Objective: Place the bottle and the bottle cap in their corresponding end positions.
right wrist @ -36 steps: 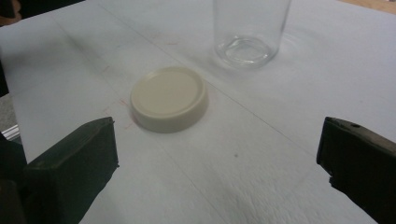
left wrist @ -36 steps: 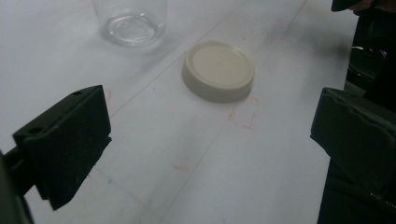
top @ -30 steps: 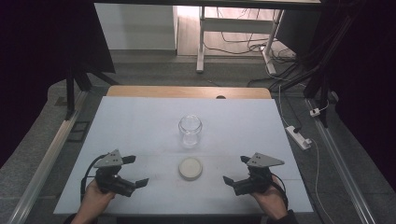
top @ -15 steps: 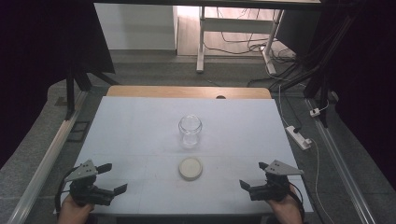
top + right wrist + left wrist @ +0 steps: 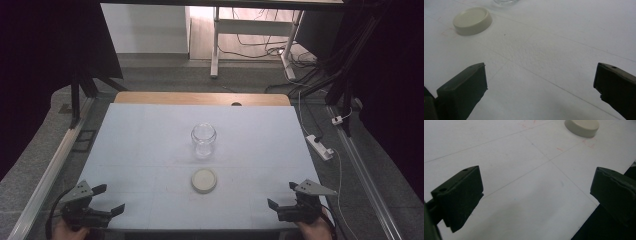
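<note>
A clear glass jar (image 5: 203,139) stands upright without a lid near the middle of the white table (image 5: 150,135). Its cream round lid (image 5: 204,180) lies flat on the table just in front of it. The lid (image 5: 582,127) also appears at the top of the left gripper view, and the lid (image 5: 472,20) at upper left of the right gripper view, with the jar's base (image 5: 505,2) above it. My left gripper (image 5: 111,199) is open at the table's near left corner, holding nothing. My right gripper (image 5: 283,196) is open at the near right corner, holding nothing.
A wooden strip (image 5: 200,98) runs along the table's far edge. A white power strip (image 5: 320,146) with its cable lies on the floor to the right. Metal rails (image 5: 55,160) flank the table. A white desk frame (image 5: 216,40) stands beyond.
Both grippers have drawn back toward the near edge and outward to the table's corners. The jar and lid have not moved.
</note>
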Available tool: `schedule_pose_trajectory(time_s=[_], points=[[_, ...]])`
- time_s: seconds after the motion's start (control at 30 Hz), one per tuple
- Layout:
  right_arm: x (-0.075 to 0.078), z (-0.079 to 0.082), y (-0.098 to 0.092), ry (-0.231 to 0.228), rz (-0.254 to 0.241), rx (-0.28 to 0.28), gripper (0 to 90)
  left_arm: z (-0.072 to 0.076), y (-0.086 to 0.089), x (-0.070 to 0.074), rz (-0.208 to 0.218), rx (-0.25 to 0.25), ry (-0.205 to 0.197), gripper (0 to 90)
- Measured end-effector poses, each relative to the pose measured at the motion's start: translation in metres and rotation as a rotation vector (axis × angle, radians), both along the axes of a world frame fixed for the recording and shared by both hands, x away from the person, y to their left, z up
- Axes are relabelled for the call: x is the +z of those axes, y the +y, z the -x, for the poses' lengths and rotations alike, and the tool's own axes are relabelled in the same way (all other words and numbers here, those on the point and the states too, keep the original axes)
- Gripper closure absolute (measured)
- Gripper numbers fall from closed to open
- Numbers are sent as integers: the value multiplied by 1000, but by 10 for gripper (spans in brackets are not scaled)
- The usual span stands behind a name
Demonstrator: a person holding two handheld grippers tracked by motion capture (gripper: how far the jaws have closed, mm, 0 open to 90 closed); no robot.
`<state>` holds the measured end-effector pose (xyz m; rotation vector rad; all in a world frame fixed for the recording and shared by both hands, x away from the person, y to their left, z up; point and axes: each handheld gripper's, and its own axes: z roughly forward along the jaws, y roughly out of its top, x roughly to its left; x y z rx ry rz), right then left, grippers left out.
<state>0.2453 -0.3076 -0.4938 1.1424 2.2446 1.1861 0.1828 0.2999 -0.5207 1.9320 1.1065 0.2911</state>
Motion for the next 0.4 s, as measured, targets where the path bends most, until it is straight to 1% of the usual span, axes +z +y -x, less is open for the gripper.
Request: schedule_pose_trajectory(time_s=[0.1,0.17,0.27,0.33,0.4], points=[[-1,3,-4,7,3,-7,0,2,3,-2,-17,15,12,0],[-1,5,-6,12,3,-13,0,4,6,-2,-10,29,10,0],[-1,7,-8,11,-3,-23,0,6,9,-3,-5,48,22,0],[-1,7,-10,12,-15,-27,0,5,11,-3,4,50,29,0],[-1,7,-10,15,-13,-29,0,4,10,-3,1,47,30,0]])
